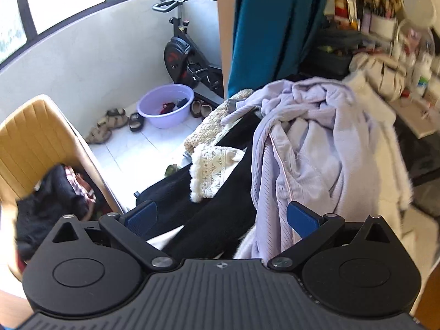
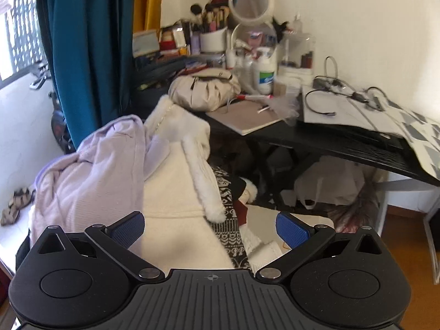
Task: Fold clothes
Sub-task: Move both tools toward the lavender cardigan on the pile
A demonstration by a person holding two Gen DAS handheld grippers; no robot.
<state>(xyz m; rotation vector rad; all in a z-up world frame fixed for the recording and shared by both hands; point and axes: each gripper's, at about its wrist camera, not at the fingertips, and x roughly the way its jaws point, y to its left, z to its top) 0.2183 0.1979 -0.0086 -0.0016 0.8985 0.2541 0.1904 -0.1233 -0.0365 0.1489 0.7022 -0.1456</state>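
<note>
Just ahead of the wide-spread left claw (image 1: pixel 222 217), the lilac garment (image 1: pixel 310 143)

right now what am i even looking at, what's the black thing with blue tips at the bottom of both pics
Those are two hand-held grippers, each with a camera looking along its fingers. One picture is from the left gripper, the other from the right gripper. Both are open and hold nothing. Ahead is a heap of clothes: a lilac top, a cream coat with a fluffy trim and a black garment. Behind stands a cluttered desk. The left view also shows a purple basin on the floor.
</note>
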